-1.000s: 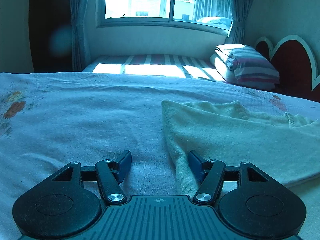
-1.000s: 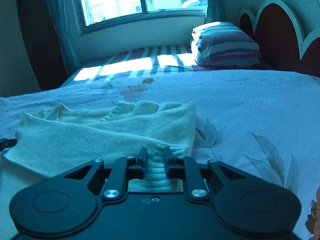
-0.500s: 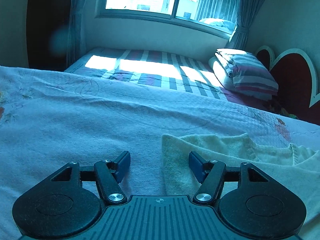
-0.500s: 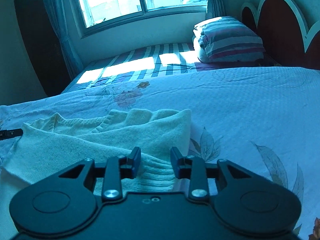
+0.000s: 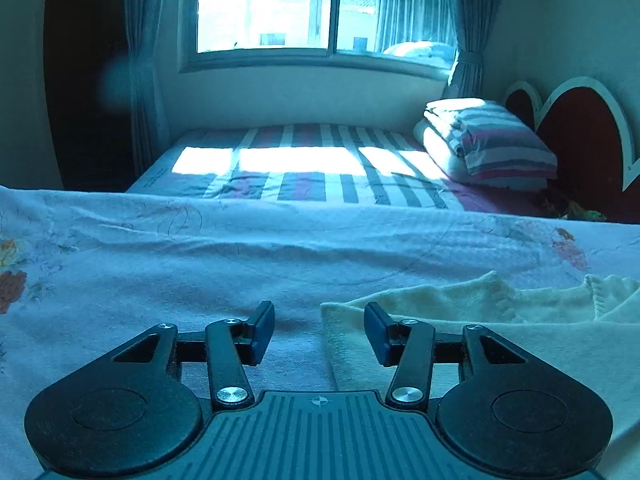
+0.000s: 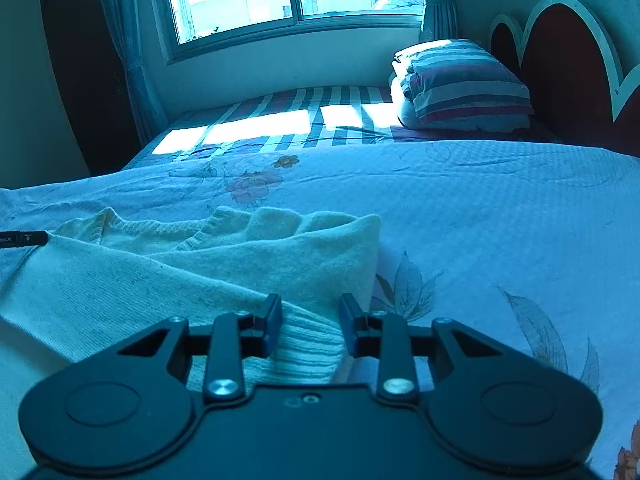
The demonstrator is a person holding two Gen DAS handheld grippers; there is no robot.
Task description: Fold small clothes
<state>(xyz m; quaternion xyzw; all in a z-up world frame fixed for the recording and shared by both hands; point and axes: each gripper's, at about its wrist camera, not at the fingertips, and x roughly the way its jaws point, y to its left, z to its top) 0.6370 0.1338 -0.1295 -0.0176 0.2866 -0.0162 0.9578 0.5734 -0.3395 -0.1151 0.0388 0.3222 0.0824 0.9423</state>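
A cream knitted sweater [image 6: 224,276] lies folded on the floral bedsheet [image 6: 500,220]. In the left wrist view the sweater [image 5: 460,320] fills the lower right, its left edge between my fingers. My left gripper [image 5: 320,332] is open, low over the sweater's left edge. My right gripper [image 6: 310,326] is open over the sweater's ribbed hem at its right corner, with the hem lying between the fingers. The left gripper's tip [image 6: 24,238] shows at the far left of the right wrist view.
A folded striped quilt and pillow [image 5: 492,148] lie by the red heart-shaped headboard [image 5: 584,136]. A striped sheet [image 5: 312,172] lit by the window [image 5: 288,8] lies beyond. Curtains hang at both sides.
My right gripper has opened and let go of the sweater's hem. Both grippers have drawn back towards the near edge; the left one stayed open.
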